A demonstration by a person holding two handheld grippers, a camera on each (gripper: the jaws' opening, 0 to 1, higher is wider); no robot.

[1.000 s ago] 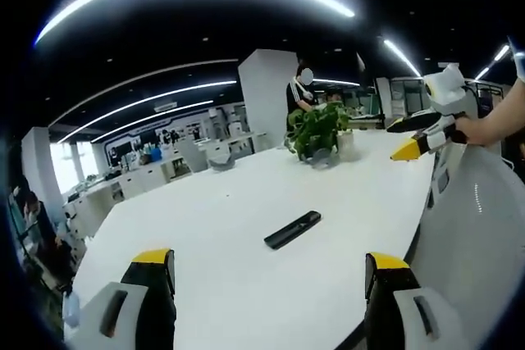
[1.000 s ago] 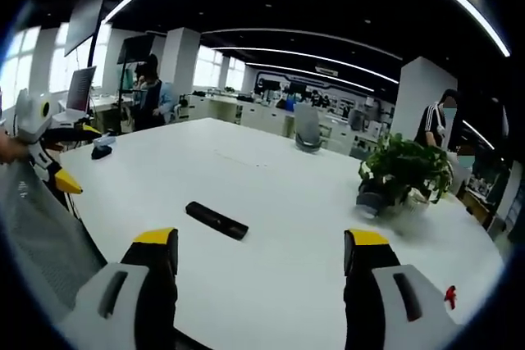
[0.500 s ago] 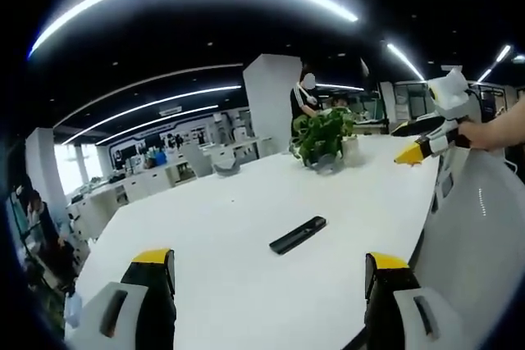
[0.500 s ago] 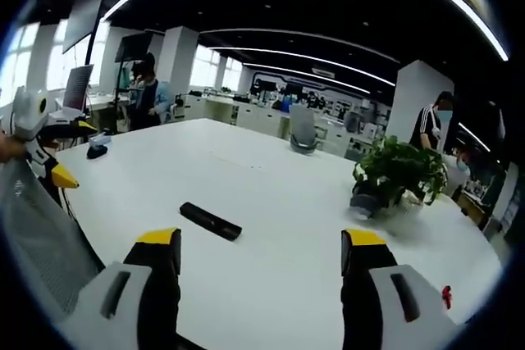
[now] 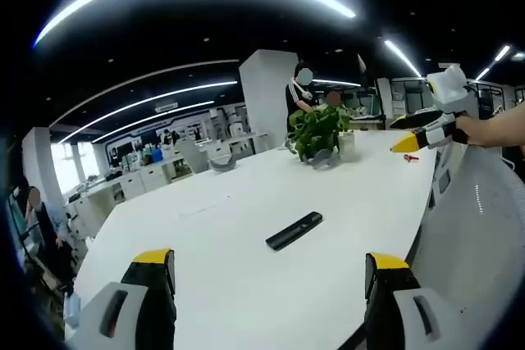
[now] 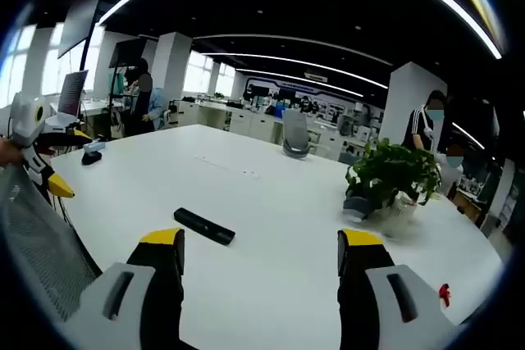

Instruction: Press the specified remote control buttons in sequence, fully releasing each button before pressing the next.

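The left tongs [image 5: 269,264] rise from the bottom of the left gripper view with their two jaws wide apart and nothing between them. Each jaw is a black finger with a yellow tip, set in a smooth light grey shell. The right tongs [image 6: 259,243] look the same in the right gripper view: jaws spread, gripping nothing.

Beyond both pairs lies the remote control [image 5: 294,230], a slim, flat black bar. It rests flat on the tabletop [image 5: 230,202], well apart from the jaws, and lies at a slant.

The tabletop is large, white, smooth and slightly glossy, with a rounded edge. Farther back on it stands a potted plant [image 5: 318,130] with bushy green leaves. In the right gripper view, a small red object [image 6: 444,292] lies near the tabletop's edge, and a small dark object [image 6: 91,156] sits at the far left end.

A grey mesh chair back [image 6: 37,243] stands beside the tabletop.

Around is an open office with white pillars, rows of desks, a dark ceiling and long curved strip lights. A person in a dark top with white stripes [image 6: 429,125] stands behind the plant.
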